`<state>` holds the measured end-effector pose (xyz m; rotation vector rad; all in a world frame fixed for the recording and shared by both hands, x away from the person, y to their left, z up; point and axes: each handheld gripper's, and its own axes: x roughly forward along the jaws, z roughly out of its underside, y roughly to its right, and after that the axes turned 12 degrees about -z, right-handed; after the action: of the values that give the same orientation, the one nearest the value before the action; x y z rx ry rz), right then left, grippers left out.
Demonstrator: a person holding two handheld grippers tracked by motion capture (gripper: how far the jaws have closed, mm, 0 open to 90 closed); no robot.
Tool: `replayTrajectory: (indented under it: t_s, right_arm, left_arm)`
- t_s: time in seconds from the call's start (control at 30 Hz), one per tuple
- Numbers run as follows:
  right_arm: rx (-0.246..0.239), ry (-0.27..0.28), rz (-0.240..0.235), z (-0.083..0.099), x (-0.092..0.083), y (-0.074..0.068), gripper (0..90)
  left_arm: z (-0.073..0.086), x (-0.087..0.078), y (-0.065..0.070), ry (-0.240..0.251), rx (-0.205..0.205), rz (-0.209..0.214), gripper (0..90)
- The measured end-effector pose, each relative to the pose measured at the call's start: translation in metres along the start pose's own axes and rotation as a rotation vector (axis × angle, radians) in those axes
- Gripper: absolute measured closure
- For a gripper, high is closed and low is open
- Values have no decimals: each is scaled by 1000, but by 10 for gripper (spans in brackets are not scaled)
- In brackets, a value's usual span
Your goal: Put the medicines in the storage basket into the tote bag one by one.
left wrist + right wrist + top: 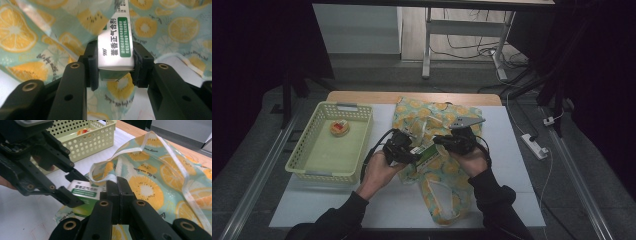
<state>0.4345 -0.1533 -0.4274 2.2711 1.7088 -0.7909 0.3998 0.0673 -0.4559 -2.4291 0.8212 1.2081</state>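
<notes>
The left gripper (115, 72) has its jaws clamped on the end of a white and green box (115, 45), holding it just above the fruit-print cloth bag (437, 150) on the table (517, 165). The right gripper (117, 185) has its jaws pressed together, pinching the bag's white-edged rim (102, 178) beside the box. A yellow basket (304, 150) sits well apart at the left.

- The white-and-green medicine box (115, 42) bears "999" and large Chinese characters "藿香正气合剂"; the smaller print on its green panel is too fine to read.
- The fruit-print cloth bag (160, 27) carries cursive lettering, illegible.
</notes>
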Motion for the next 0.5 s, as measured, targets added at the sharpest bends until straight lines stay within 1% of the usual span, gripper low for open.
replayTrajectory:
  t_s: [0.13,0.33,0.5]
  right_arm:
    - [1,1,0,0,0,0,896]
    - [1,-3,-2,0,0,0,896]
    - [1,-1,1,0,0,1,896]
  left_arm:
    - [-5,5,-1,13,-6,-8,622]
    - [-11,13,-7,39,-38,-3,622]
    - [-16,14,-9,62,-55,-1,622]
